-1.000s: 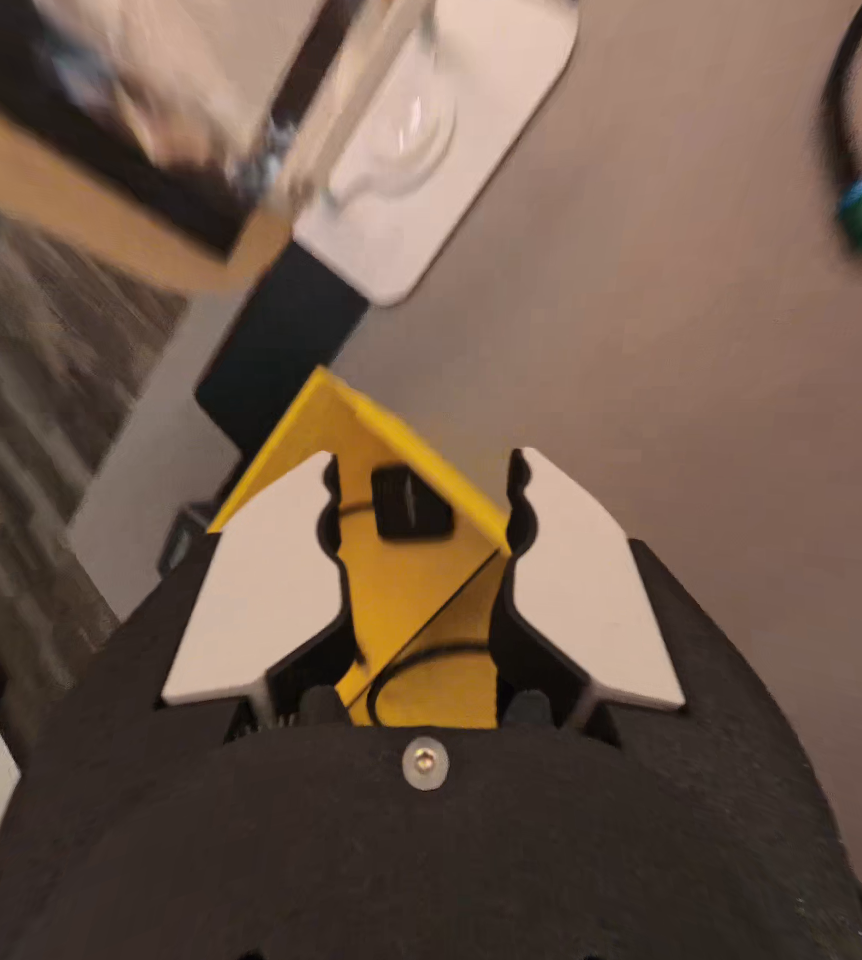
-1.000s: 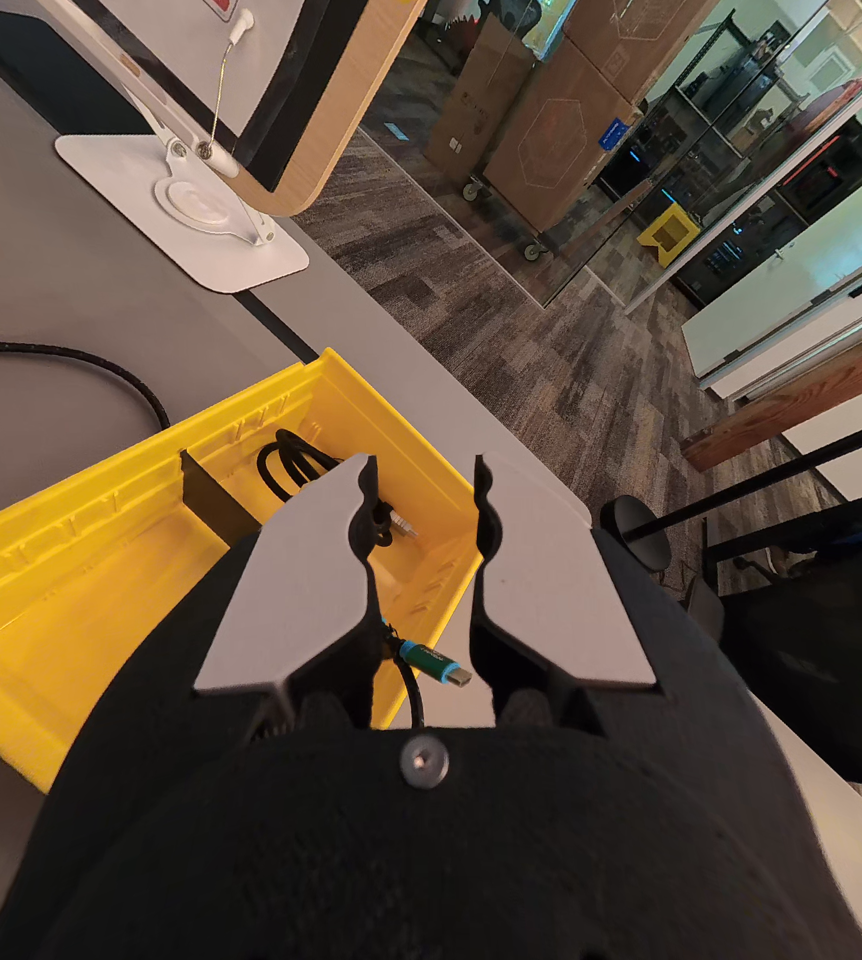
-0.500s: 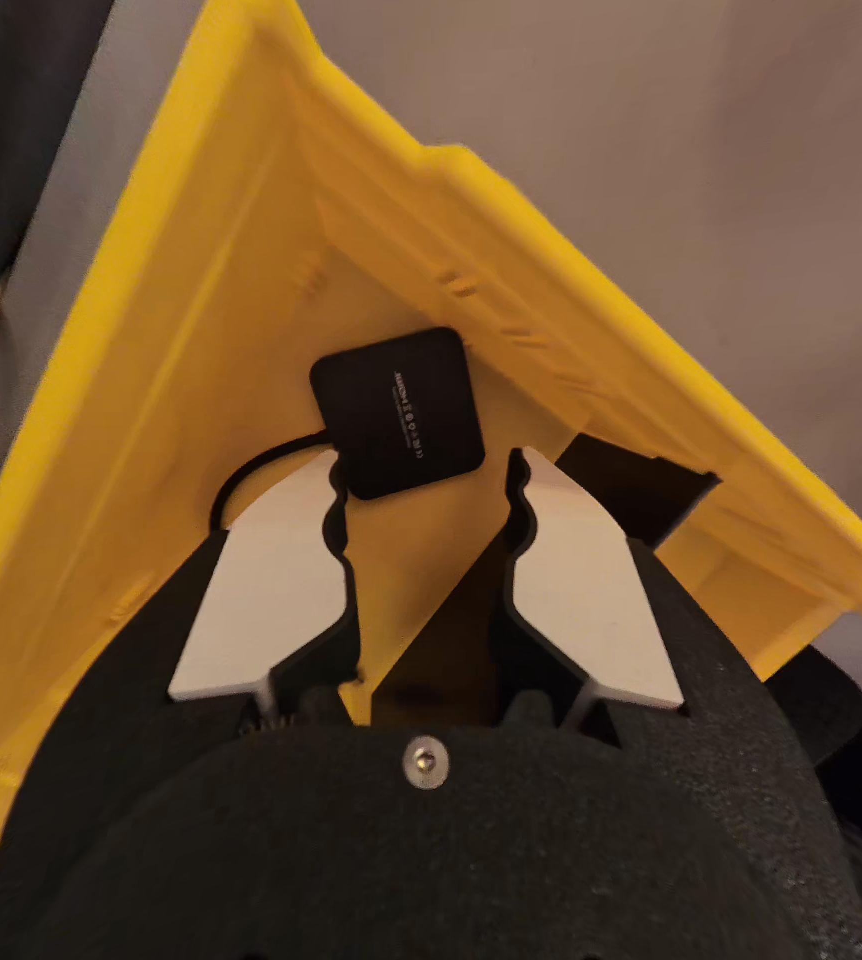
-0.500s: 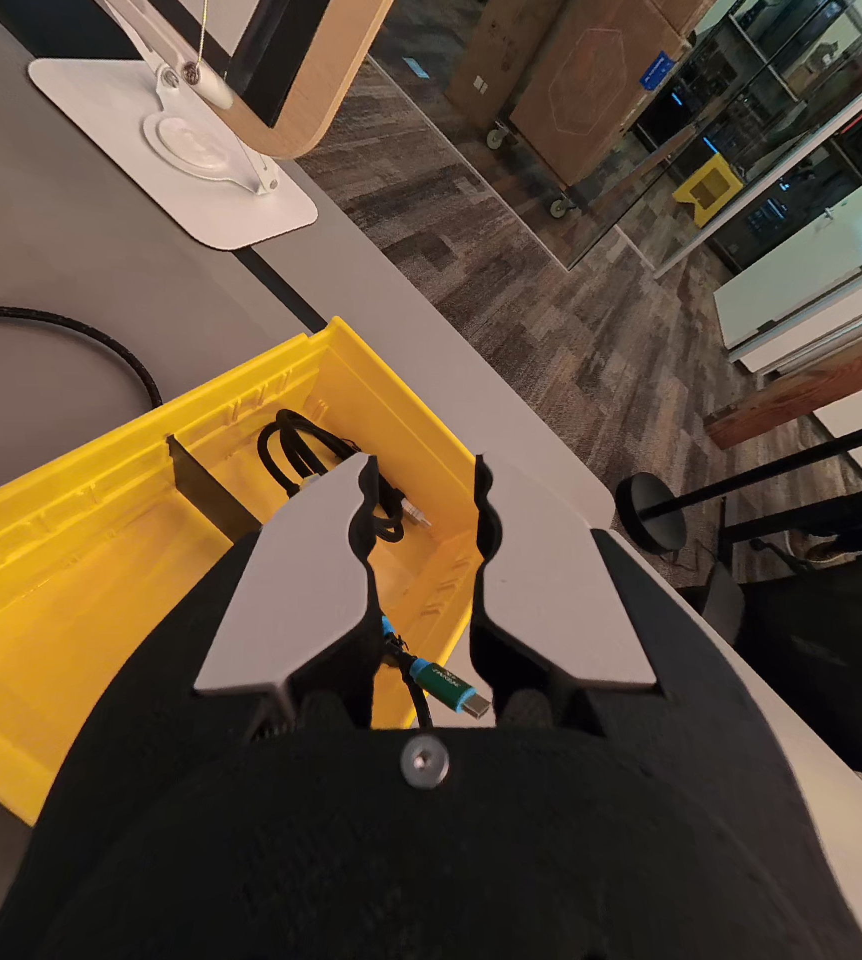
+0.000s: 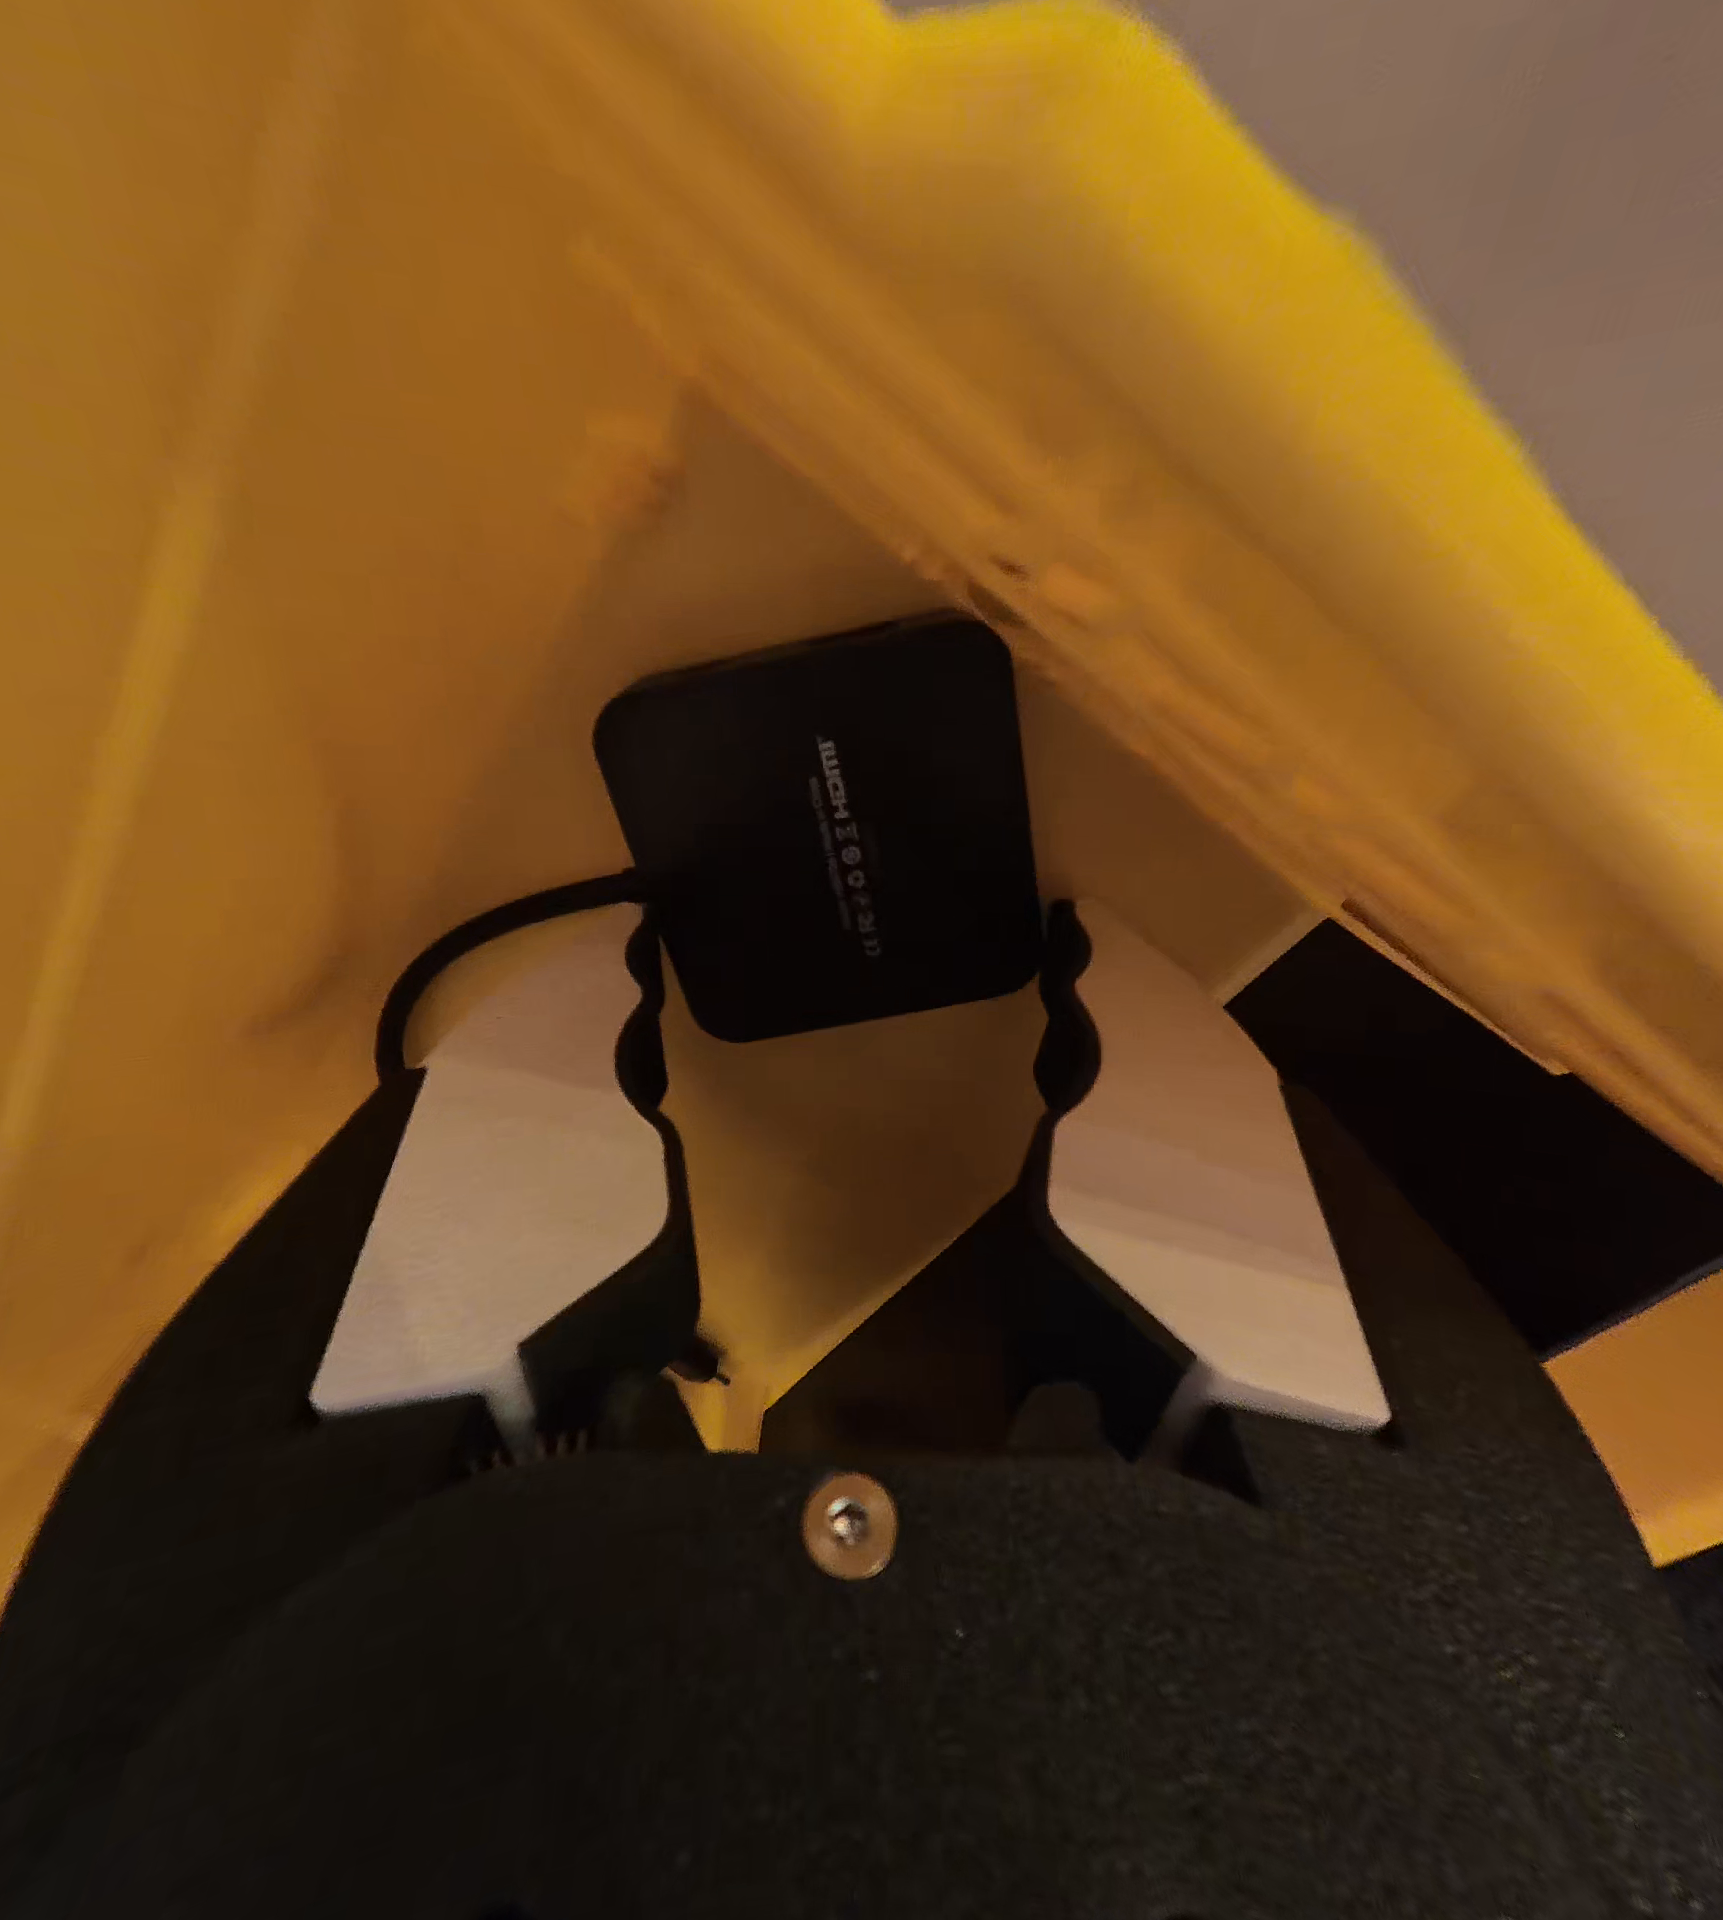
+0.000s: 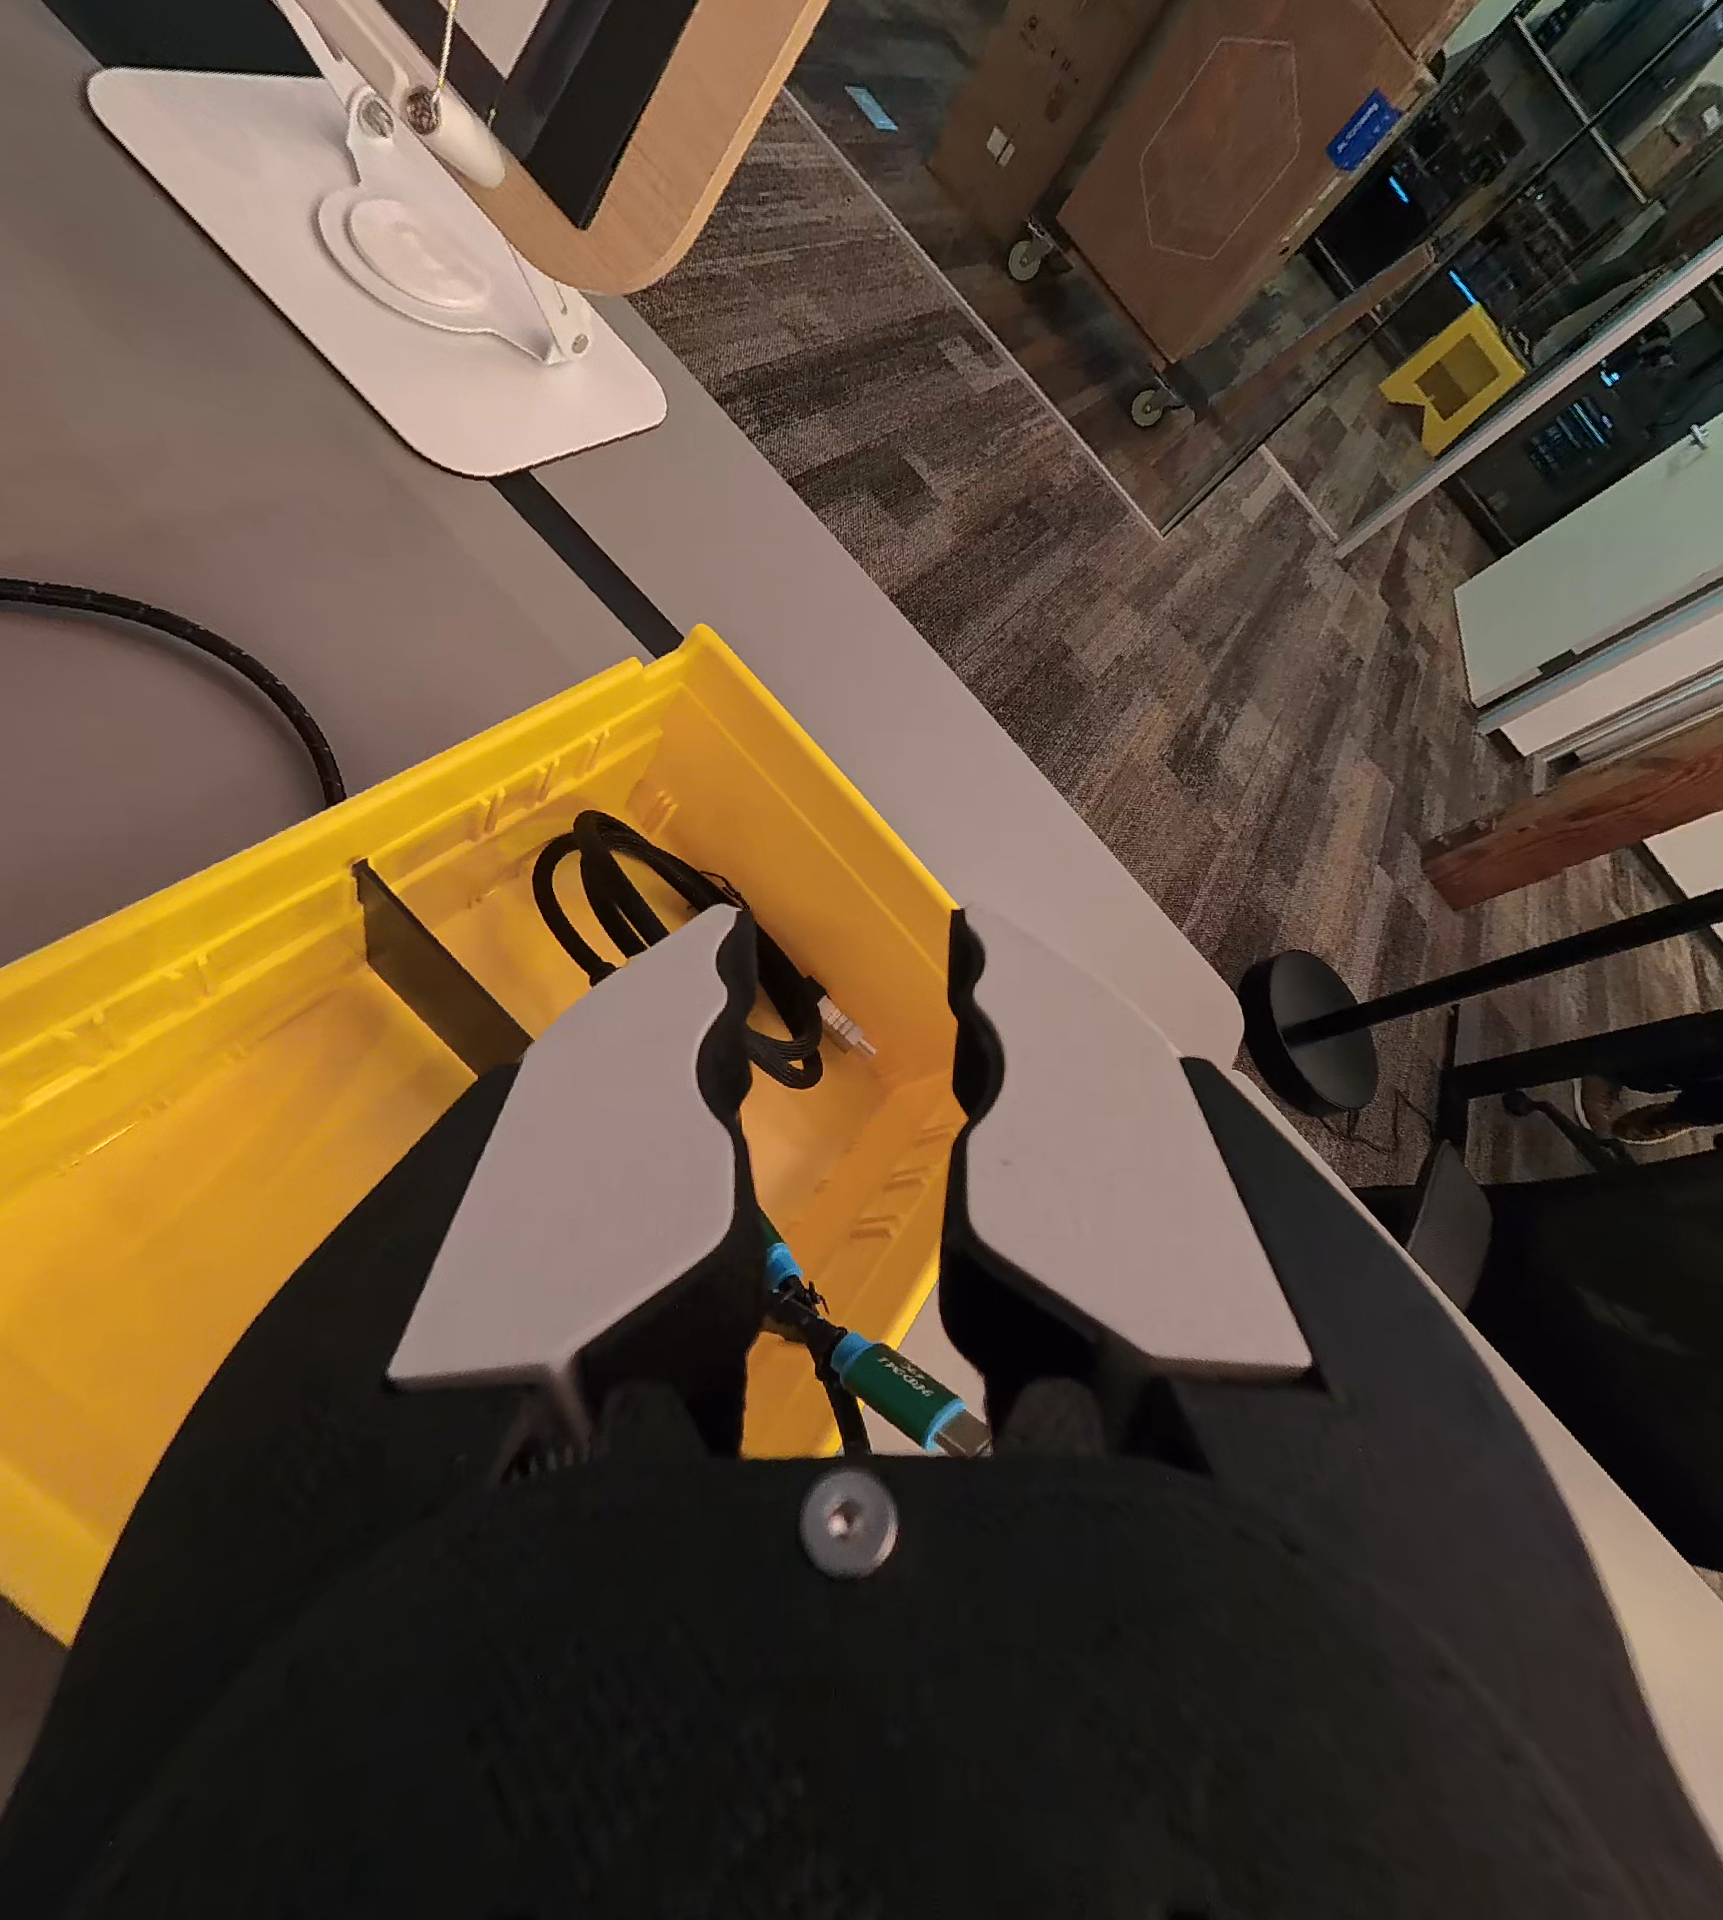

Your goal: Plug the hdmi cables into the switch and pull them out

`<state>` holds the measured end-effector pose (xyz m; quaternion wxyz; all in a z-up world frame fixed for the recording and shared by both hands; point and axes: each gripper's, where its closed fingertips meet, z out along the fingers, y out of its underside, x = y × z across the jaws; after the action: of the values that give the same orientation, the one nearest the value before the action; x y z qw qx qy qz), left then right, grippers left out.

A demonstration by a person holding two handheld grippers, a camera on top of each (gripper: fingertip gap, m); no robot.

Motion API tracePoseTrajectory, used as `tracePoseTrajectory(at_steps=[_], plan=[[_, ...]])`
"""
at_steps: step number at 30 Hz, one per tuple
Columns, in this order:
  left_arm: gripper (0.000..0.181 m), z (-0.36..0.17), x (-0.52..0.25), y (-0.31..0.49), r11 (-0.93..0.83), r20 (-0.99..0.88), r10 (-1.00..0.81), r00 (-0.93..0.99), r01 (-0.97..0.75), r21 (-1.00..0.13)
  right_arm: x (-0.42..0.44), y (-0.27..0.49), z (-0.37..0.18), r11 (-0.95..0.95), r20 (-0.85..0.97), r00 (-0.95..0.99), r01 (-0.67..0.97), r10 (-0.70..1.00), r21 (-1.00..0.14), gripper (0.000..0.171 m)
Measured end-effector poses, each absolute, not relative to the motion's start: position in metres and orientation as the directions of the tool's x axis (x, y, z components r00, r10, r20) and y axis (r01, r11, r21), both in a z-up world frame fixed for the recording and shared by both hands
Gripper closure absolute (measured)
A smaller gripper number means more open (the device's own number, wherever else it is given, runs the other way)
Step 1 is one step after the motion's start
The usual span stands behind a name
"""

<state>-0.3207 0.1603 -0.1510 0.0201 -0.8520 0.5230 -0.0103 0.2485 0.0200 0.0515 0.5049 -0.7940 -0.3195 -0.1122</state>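
Observation:
A small black HDMI switch point(image 5: 815, 831) with a thin black lead lies on the floor of a yellow bin point(image 5: 265, 520). My left gripper point(image 5: 852, 920) is open, low inside the bin, with its fingertips on either side of the switch's near end. In the right wrist view my right gripper point(image 6: 849, 925) is open and empty above the bin's other compartment point(image 6: 161, 1143). A coiled black cable point(image 6: 618, 894) lies there. A green and blue HDMI plug point(image 6: 898, 1392) shows low between the fingers, by the bin's near wall.
A black divider point(image 6: 421, 966) splits the bin; it also shows in the left wrist view point(image 5: 1459, 1143). A black braided cable point(image 6: 161, 623) runs over the grey table point(image 6: 109, 416). A white stand base point(image 6: 524, 405) sits at the back. The table edge point(image 6: 1044, 862) drops to the floor on the right. The grippers' ends are close to 60 cm from one another.
My left gripper has swung down into the yellow bin and closed in on the switch, which now sits between its fingertips. My right gripper has shifted slightly over the bin and stays open.

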Motion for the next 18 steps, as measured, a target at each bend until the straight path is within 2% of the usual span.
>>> tracePoseTrajectory(at_steps=[13, 18], plan=[[0.113, -0.15, -0.354, 0.161, -0.468, -0.012, -0.883, 0.47, -0.882, -0.053, 0.249, 0.021, 0.046, -0.305, 0.508, 0.761, 0.635, 0.403, -0.709, 0.135], [0.113, -0.144, -0.361, 0.168, -0.438, -0.089, -0.892, 0.443, -0.896, -0.068, 0.247, 0.022, 0.044, -0.307, 0.509, 0.755, 0.642, 0.414, -0.702, 0.135]])
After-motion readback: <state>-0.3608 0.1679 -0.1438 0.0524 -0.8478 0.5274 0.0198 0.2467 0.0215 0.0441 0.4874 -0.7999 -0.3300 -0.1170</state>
